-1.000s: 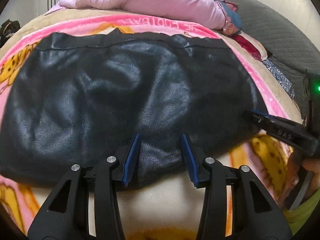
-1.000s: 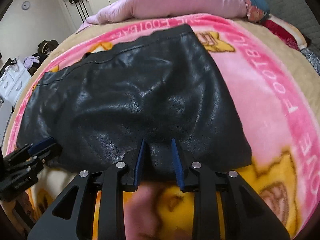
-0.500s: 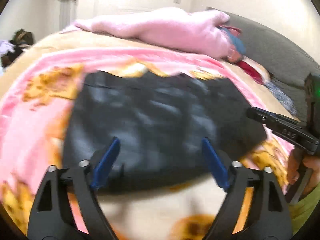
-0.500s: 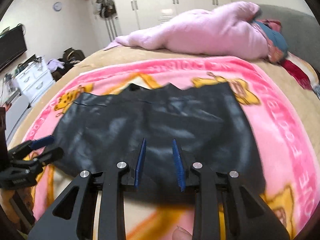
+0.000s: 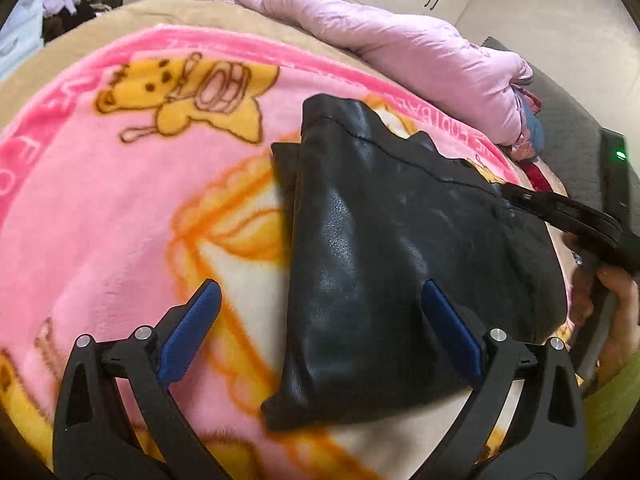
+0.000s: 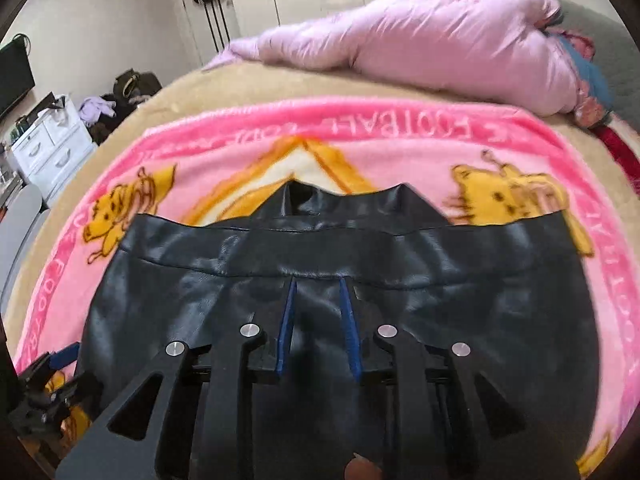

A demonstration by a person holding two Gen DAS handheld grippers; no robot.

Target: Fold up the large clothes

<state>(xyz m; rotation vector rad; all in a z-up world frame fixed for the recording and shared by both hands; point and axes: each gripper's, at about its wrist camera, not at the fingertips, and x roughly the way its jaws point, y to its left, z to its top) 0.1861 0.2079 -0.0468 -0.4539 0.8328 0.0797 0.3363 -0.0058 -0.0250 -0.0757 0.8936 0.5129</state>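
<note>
**Black leather garment: folded on the blanket, left jaws free, right jaws narrowed over it**

The black leather garment (image 5: 400,264) is lying on the pink cartoon blanket (image 5: 120,208), straight ahead of both grippers. In the left wrist view a folded edge is running from just inside the left gripper (image 5: 320,312) away toward the far side, with a second layer showing along that edge.

The left gripper's jaws have just been opening and are standing wide. Its left finger is hanging over bare blanket; its right finger is hanging over the leather. The pads are not pressing on anything.

The right gripper (image 6: 318,296) is sitting over the middle of the garment, just short of the stitched band (image 6: 320,248) ahead of its tips. Its jaws have just been closing and are standing narrow, with leather showing in the gap. Whether the pads are pinching the leather cannot be told. In the left wrist view this gripper is reaching in from the right, its tip at the garment's far right edge, with a hand (image 5: 616,292) behind it.

Beyond the garment, a pink quilted coat (image 6: 420,40) is lying across the far side of the bed.
</note>
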